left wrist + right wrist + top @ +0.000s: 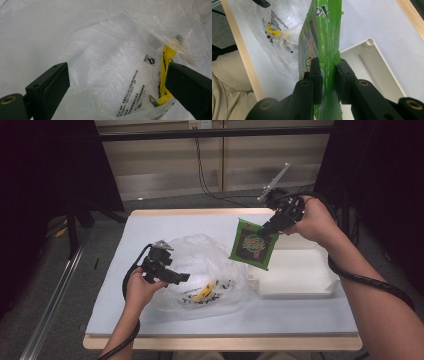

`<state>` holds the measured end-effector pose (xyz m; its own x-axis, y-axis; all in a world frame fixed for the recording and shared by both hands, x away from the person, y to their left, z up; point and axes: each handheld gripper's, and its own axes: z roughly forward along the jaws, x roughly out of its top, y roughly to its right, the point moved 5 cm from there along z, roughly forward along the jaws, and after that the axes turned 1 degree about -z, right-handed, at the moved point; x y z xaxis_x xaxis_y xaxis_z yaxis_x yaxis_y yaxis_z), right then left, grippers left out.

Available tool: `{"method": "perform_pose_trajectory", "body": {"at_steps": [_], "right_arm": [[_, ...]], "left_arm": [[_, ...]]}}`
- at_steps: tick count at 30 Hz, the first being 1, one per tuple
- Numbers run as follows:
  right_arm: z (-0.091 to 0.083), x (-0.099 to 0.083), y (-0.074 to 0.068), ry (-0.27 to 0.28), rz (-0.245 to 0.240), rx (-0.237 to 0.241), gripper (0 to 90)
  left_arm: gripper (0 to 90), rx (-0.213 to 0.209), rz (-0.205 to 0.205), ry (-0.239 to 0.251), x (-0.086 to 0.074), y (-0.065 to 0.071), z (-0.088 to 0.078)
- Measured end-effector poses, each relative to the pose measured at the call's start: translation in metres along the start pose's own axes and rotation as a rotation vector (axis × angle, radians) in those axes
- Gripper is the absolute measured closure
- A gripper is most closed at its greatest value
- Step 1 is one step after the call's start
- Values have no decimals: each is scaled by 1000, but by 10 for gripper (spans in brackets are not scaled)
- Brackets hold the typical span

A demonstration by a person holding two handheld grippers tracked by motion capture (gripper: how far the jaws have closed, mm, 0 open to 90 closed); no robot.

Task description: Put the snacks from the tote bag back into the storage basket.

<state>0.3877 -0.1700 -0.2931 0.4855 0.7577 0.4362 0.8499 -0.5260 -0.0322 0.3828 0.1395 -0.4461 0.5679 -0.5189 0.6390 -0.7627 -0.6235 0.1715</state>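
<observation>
A green snack packet [252, 245] hangs in the air over the table's middle right, between the clear plastic bag [210, 265] and a white tray [300, 270]. My right gripper [267, 229] is shut on the packet's top edge; in the right gripper view the pads [315, 68] pinch the green packet [324, 30] from both sides. My left gripper [177, 276] sits at the bag's left side. In the left gripper view its jaws stand wide apart with crumpled bag film [100, 50] and yellow print [166, 62] between them; I cannot make out a pinch.
The white tray [372, 57] lies at the right on the pale blue table cover [150, 230]. A wooden table edge [242, 57] runs close to the bag [279, 22]. Dark stands and cables sit beyond the table's far side.
</observation>
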Motion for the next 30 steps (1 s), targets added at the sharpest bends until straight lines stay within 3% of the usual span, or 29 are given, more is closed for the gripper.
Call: {"method": "perform_pose_trajectory", "body": {"at_steps": [2,14,18,30], "right_arm": [[-1,-2,1,-2,-5,-6,774],[-6,-14,7,-4,0,-22,775],[-7,-19,9,-7,5,-29,775],[-7,-32,17,-20,9,-42,775]], "left_arm": [[56,17,6,0,0,0,1],[58,16,-2,4,0,1,2],[58,-4,8,-11,0,2,2],[57,-6,-3,8,1,4,5]]}}
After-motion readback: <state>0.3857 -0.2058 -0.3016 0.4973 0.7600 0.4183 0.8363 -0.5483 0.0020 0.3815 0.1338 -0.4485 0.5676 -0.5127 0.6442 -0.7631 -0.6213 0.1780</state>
